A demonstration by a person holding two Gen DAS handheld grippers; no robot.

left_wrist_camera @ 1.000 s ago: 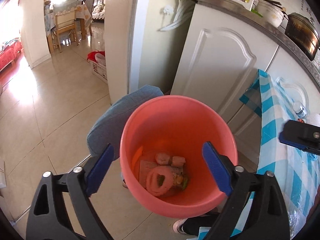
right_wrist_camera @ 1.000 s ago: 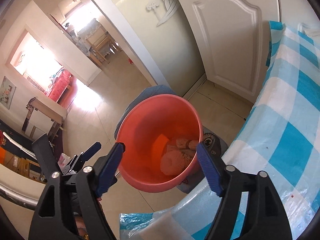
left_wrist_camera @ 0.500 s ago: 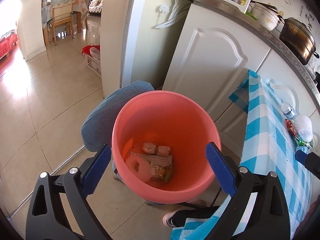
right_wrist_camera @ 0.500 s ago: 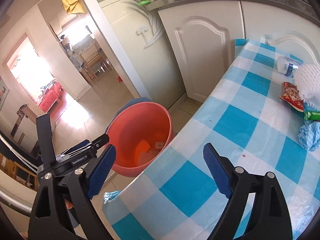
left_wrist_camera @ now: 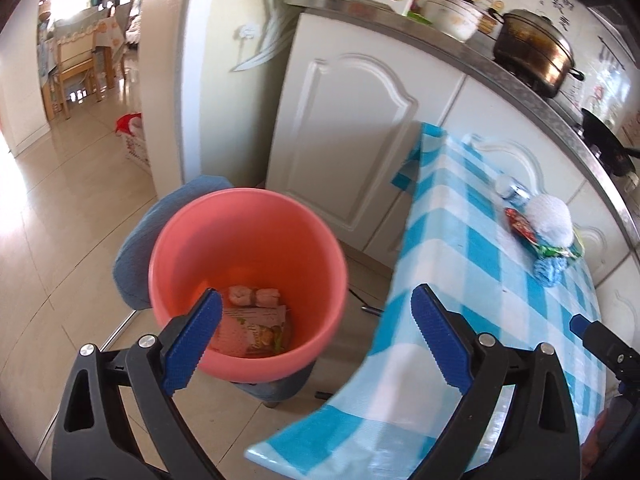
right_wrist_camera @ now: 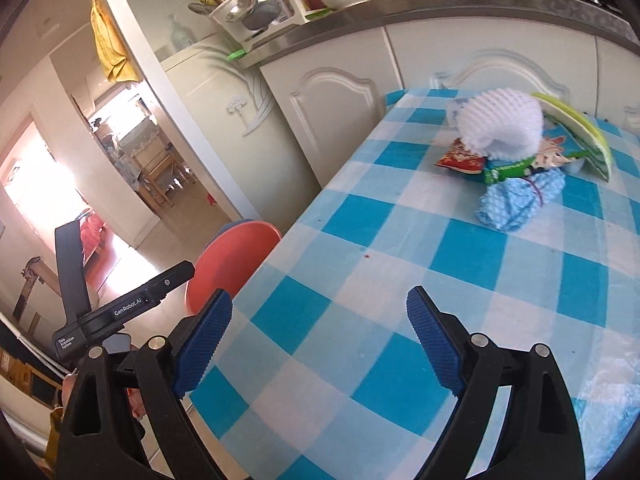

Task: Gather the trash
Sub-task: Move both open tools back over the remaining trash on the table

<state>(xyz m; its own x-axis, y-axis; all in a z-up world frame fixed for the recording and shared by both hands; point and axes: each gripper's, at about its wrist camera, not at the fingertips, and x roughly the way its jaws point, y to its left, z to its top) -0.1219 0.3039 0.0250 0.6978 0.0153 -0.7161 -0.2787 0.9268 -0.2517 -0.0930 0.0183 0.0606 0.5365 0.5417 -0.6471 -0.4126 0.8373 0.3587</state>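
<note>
Home kitchen: white cabinet doors (left_wrist_camera: 360, 140) under a steel worktop (left_wrist_camera: 500, 68) w/ lidded cooking pot (left_wrist_camera: 532, 56), bowls & dish rack (right_wrist_camera: 256, 12); checked-cloth table (right_wrist_camera: 400, 280); tiled floor (left_wrist_camera: 60, 220), dining rm w/ chairs (left_wrist_camera: 76, 76) thru doorway.

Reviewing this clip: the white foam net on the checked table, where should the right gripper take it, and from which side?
Probably across its rounded body, coming from the near, open side of the table. In the right wrist view the white foam net sits on top of the pile, over the red wrapper, so its upper bulge is clear. The right gripper is open and empty, and the soft mesh should squash between its pads.
</note>
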